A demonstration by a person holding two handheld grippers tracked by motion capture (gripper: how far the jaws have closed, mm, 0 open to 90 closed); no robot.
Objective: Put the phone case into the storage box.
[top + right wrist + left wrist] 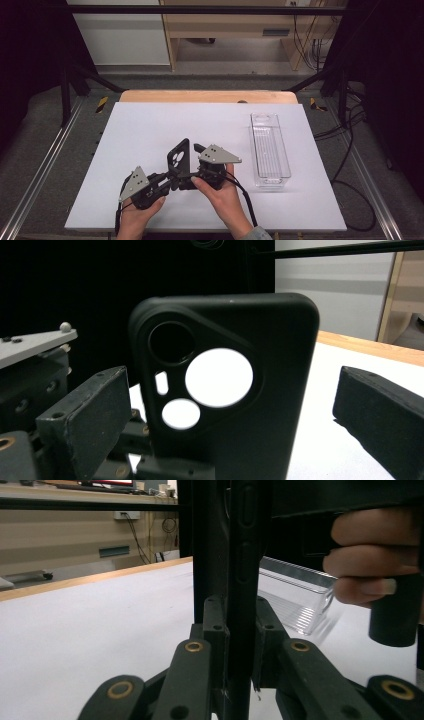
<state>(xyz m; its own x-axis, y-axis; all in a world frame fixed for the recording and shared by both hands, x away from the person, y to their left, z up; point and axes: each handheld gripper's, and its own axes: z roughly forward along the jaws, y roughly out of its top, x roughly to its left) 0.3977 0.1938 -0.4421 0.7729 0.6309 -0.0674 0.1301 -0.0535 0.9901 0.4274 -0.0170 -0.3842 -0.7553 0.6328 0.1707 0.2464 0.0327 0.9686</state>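
Both hands come in from the near edge of the white counter (150, 125) and meet just near of its middle, holding a black phone case (178, 156) upright between them.

The left hand (134, 217) grips the left gripper (172, 179) from below, its body angled up and to the right, the grey three-cornered plate on top. In the left gripper view its fingers (216, 630) are clamped shut on the lower edge of the case (240, 555), seen edge-on as a thin black slab rising straight up between the two pads.

The right hand (222, 192) wraps the right gripper (192, 150) with the wrist turned, so the tool points left toward the case. In the right gripper view the case (225, 385) stands face-on, its camera cut-outs toward the lens, between that gripper's fingers (85, 410). These stand wide apart, one pad at each side of the case; a gap shows at the right pad, while at the left I cannot tell whether the pad touches it.

The case stands clear above the counter surface, near the counter's middle. A clear plastic tray (270, 150) lies well apart at the right, long side running near to far.
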